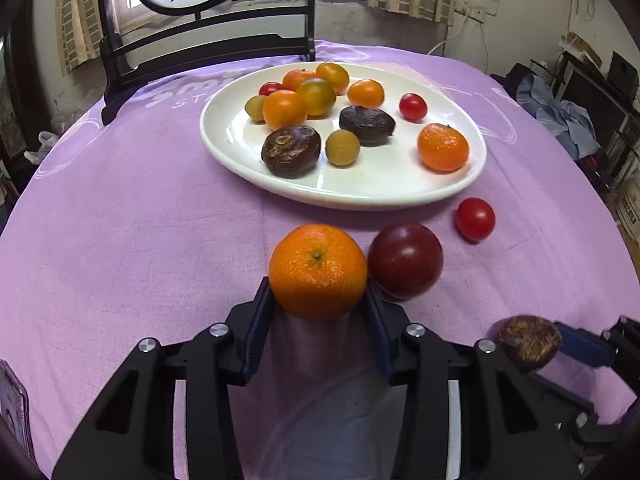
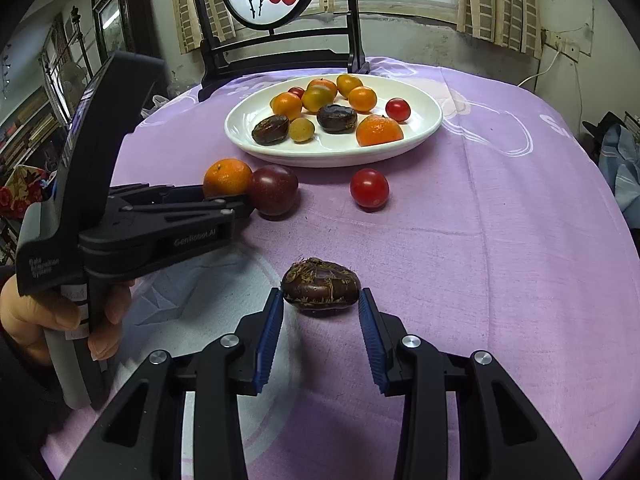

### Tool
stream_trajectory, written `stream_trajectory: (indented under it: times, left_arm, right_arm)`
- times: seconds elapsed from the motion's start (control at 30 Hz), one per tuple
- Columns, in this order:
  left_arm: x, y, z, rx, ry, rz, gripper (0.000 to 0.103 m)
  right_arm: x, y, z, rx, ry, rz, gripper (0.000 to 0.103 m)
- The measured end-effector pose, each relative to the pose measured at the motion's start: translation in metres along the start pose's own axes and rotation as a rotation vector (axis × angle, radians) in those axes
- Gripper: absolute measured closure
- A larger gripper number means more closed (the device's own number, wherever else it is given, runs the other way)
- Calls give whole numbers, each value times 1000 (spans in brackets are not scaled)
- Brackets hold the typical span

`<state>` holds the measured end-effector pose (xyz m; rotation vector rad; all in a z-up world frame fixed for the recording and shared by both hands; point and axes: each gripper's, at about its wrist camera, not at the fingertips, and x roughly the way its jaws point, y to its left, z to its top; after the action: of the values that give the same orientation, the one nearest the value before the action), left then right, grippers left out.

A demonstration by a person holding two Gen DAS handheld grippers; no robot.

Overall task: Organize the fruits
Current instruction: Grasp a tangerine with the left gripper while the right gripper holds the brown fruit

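My left gripper (image 1: 317,289) is shut on an orange mandarin (image 1: 318,272), its pads pressed on both sides of the fruit; the right wrist view shows that gripper (image 2: 230,200) low over the purple cloth with the mandarin (image 2: 226,178) at its tip. A dark red plum (image 1: 405,258) touches the mandarin's right side. My right gripper (image 2: 321,297) is shut on a dark brown, hairy water chestnut (image 2: 320,288), which hangs just above its own shadow. Farther back stands a white plate (image 2: 320,160) with several small orange, red, yellow-green and dark brown fruits.
A red cherry tomato (image 2: 369,188) lies loose on the cloth between the plate and my right gripper. A dark wooden stand with a round painted screen (image 2: 276,56) rises behind the plate. A person's hand (image 2: 60,316) grips the left handle. The table's edges curve away on both sides.
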<state>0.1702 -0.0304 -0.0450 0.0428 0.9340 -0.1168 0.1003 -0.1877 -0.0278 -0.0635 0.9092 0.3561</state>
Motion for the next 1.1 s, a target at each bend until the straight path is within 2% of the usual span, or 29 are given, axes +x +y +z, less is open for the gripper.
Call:
stream_trajectory:
  times: [0.13, 0.23, 0.27, 0.3, 0.37, 0.5, 0.53, 0.6, 0.67, 0.7, 0.9, 0.93, 1.03, 1.1]
  left_arm:
    - [-16, 2, -7, -9, 13, -58, 60]
    - [-36, 1, -11, 15, -11, -70, 60]
    - [-41, 1, -12, 20, -19, -72, 61]
    - [-48, 3, -11, 22, -30, -76, 61]
    - [-58, 6, -9, 17, -46, -87, 60]
    - [-62, 13, -10, -11, -50, -100, 61]
    - [-61, 13, -10, -15, -50, -106, 61]
    - [-58, 14, -13, -25, -43, -112, 61]
    - [-54, 15, -14, -29, -31, -115, 61]
    - [-52, 16, -14, -32, -27, -115, 61]
    - [-50, 20, -15, -53, -27, -137, 61]
    - [-51, 20, -15, -55, -28, -138, 61]
    - [-52, 22, -15, -60, -32, -139, 61]
    - [-53, 22, -14, -60, -32, -139, 61]
  right_arm:
    - [-2, -2, 1, 12, -10, 6, 64]
    - [-6, -5, 2, 31, -22, 21, 64]
    - [-10, -6, 2, 42, -32, 34, 66]
    - [-12, -6, 3, 48, -40, 45, 77]
    - [-16, -4, 5, 43, -53, 60, 76]
    - [-2, 3, 1, -5, 11, 31, 74]
    - [3, 5, 0, -13, 26, 21, 73]
    - [5, 7, -1, -24, 28, 4, 51]
    - [3, 5, 0, -15, 2, 0, 40]
    - [3, 5, 2, -13, -3, 0, 40]
    - [27, 14, 10, -54, 67, -51, 41]
    - [30, 16, 11, -63, 73, -60, 43]
    - [32, 22, 13, -81, 62, -83, 61]
    - [31, 21, 14, -75, 62, -84, 61]
